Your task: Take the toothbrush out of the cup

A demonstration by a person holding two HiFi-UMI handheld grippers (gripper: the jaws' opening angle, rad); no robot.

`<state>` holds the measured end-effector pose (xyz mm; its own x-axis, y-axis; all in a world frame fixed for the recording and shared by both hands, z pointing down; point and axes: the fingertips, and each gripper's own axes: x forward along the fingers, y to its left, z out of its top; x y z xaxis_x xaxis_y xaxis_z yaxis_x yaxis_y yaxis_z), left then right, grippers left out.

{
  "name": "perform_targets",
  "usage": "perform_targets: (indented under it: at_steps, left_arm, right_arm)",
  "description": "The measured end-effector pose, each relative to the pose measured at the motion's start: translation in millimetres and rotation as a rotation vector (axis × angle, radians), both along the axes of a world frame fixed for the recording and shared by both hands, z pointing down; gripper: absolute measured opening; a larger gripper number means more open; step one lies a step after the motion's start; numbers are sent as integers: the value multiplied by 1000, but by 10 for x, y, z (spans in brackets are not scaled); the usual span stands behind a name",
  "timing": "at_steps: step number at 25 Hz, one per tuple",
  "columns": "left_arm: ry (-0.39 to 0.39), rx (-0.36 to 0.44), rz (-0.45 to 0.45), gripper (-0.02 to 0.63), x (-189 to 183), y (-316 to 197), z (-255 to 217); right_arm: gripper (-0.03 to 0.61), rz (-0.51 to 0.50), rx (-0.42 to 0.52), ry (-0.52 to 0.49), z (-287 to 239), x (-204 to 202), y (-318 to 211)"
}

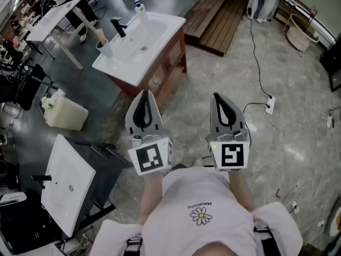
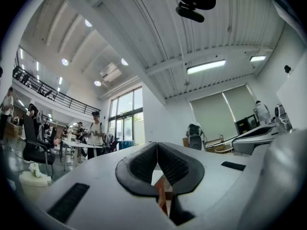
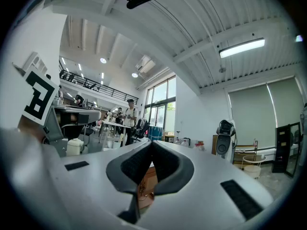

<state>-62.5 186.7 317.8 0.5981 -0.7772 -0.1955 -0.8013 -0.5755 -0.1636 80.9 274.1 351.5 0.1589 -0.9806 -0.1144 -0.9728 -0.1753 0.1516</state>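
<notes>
Far ahead in the head view, a cup [image 1: 105, 48] stands on the near-left corner of a white washbasin [image 1: 154, 36], with a wooden-handled toothbrush [image 1: 99, 34] leaning out of it. My left gripper [image 1: 146, 93] and right gripper [image 1: 216, 96] are held side by side close to my body, well short of the basin. Both point forward over the stone floor. In the left gripper view the left gripper [image 2: 157, 145] has its pads meeting with nothing between them. The right gripper [image 3: 152, 143] is likewise shut and empty in its own view. Neither gripper view shows the cup.
A black tap [image 1: 118, 26] and a soap bottle [image 1: 139, 9] stand on the basin, which rests on a wooden cabinet [image 1: 169, 63]. A second white basin [image 1: 64, 185] lies at lower left, beside a beige canister [image 1: 65, 112]. A power strip [image 1: 270, 104] with cable lies on the floor to the right.
</notes>
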Motion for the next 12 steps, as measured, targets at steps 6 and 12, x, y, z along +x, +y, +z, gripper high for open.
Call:
perform_targets:
  at_steps: [6,12]
  left_arm:
    - [13,-10,-1,17,-18,-29,-29]
    - [18,-11,-25,17,-97,-61,-19]
  right_arm:
    - [11,-9,1,4,-23,-41,-28]
    - [11,-32,15,-3,-46,-54,-22]
